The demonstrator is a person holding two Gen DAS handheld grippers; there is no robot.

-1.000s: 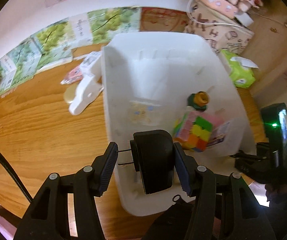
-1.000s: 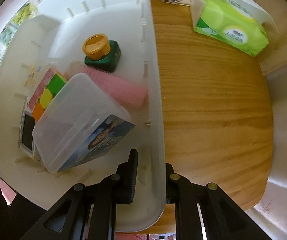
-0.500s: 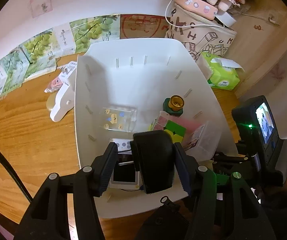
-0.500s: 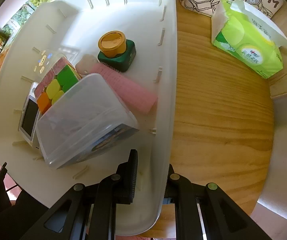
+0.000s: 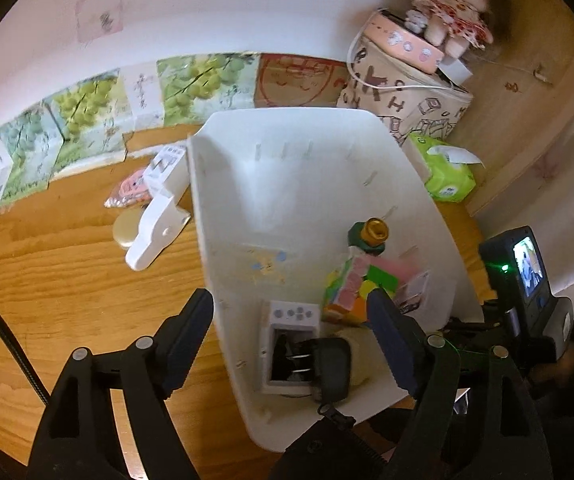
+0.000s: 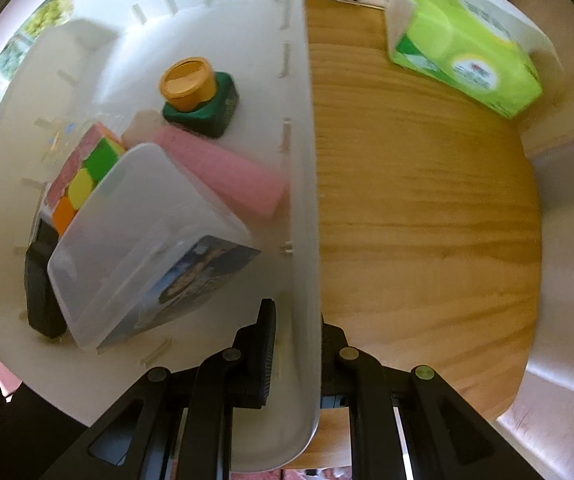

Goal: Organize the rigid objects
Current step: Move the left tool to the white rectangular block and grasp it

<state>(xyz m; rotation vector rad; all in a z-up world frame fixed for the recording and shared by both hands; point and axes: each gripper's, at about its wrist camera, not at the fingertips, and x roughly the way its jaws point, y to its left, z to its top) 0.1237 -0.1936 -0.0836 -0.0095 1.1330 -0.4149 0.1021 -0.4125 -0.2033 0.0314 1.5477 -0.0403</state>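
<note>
The black plug adapter (image 5: pixel 329 368) is a squat, matte block with two metal prongs on its left face, pointing left, so its long axis runs left to right. It lies at the near end of the white bin (image 5: pixel 311 184), on a small white device (image 5: pixel 287 344). The left gripper (image 5: pixel 291 332) has just been opening, jaws apart and clear of it. The right gripper (image 6: pixel 297 354) is clamped on the bin's right wall

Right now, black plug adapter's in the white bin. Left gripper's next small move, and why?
Probably lift the left gripper clear and swing toward the white plastic piece on the wooden table. Its jaws have just been opening; the black plug adapter lies free in the white plastic bin, untouched by the pads. The right gripper clamps the bin's wall.
</note>
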